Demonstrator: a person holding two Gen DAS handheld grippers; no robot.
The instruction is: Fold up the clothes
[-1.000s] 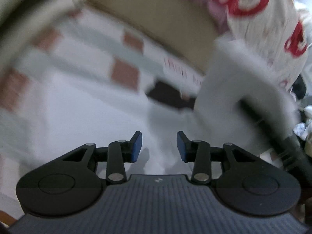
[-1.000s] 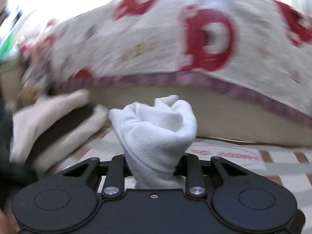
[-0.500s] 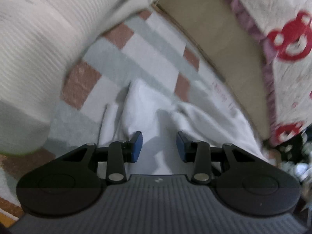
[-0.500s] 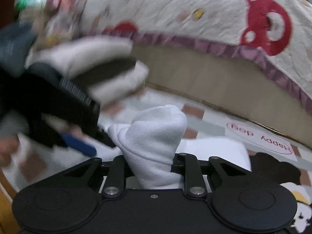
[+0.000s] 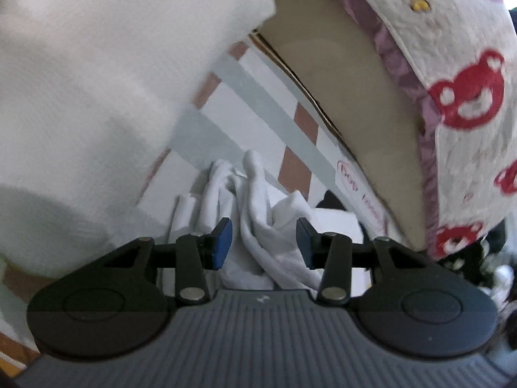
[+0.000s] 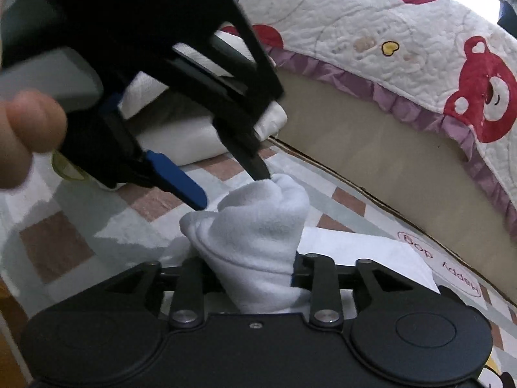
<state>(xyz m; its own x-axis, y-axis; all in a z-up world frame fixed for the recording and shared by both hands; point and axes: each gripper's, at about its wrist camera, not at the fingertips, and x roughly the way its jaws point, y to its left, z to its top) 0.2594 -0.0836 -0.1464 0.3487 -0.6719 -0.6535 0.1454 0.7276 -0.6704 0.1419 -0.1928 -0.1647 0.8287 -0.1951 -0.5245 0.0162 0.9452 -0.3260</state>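
In the left wrist view, a big pale fabric mass (image 5: 97,97) filled the upper left and hid much of the checked mat (image 5: 258,110); a bear-print quilt (image 5: 468,97) hung over the bed edge at right. The left gripper (image 5: 264,241) stood open over the bunched white cloth (image 5: 258,213) lying on the mat, nearer than half a second before. In the right wrist view, the right gripper (image 6: 255,278) was clamped on that cloth (image 6: 255,226), and the left gripper (image 6: 232,187), then well short, now touched its top; a hand (image 6: 29,135) showed at left.
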